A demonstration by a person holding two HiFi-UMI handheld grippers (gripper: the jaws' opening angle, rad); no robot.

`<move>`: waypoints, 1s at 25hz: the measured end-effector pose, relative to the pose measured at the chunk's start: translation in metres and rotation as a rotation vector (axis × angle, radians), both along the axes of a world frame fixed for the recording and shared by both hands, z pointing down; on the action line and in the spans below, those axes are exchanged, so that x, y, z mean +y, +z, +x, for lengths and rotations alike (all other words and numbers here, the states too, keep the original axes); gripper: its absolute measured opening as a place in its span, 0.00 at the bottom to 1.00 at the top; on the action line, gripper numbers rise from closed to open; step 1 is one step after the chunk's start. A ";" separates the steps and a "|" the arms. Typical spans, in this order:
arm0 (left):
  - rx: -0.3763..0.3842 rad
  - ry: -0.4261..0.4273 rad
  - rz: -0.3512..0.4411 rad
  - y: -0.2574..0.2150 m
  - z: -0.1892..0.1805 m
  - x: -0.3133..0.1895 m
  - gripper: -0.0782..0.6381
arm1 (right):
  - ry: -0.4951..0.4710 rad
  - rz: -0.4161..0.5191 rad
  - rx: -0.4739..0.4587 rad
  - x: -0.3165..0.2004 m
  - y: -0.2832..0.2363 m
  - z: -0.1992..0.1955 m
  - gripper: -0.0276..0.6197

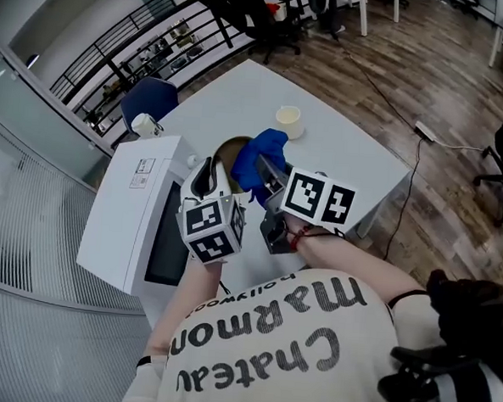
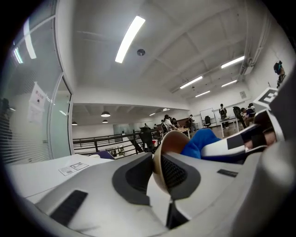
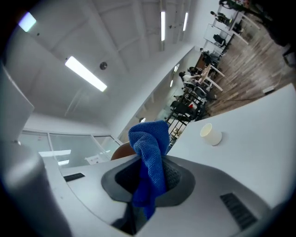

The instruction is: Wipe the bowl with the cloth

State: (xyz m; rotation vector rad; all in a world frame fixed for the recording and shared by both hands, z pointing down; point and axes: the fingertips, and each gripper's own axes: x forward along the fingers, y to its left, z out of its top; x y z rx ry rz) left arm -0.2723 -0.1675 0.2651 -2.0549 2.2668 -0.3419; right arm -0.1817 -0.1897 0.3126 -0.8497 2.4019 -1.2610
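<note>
We stand at a white bench point(image 1: 356, 151) on a wood floor point(image 1: 447, 63), a paper cup point(image 1: 289, 118) on it. Our left claw point(image 2: 155, 162) pinches the tan bowl point(image 2: 173, 139) by its rim; our right claw point(image 3: 150, 178) clamps the blue cloth point(image 3: 148, 139), pushed into the bowl

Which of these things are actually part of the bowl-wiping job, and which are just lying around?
Part of the job:
- bowl, its rim clamped in the left gripper
- blue cloth, pinched in the right gripper

Just lying about:
- white cup on the table
- white box at the left
- blue chair beyond the table
</note>
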 end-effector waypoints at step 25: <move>-0.136 0.069 -0.096 0.043 0.060 -0.061 0.18 | -0.284 0.293 0.535 -0.053 0.059 -0.004 0.13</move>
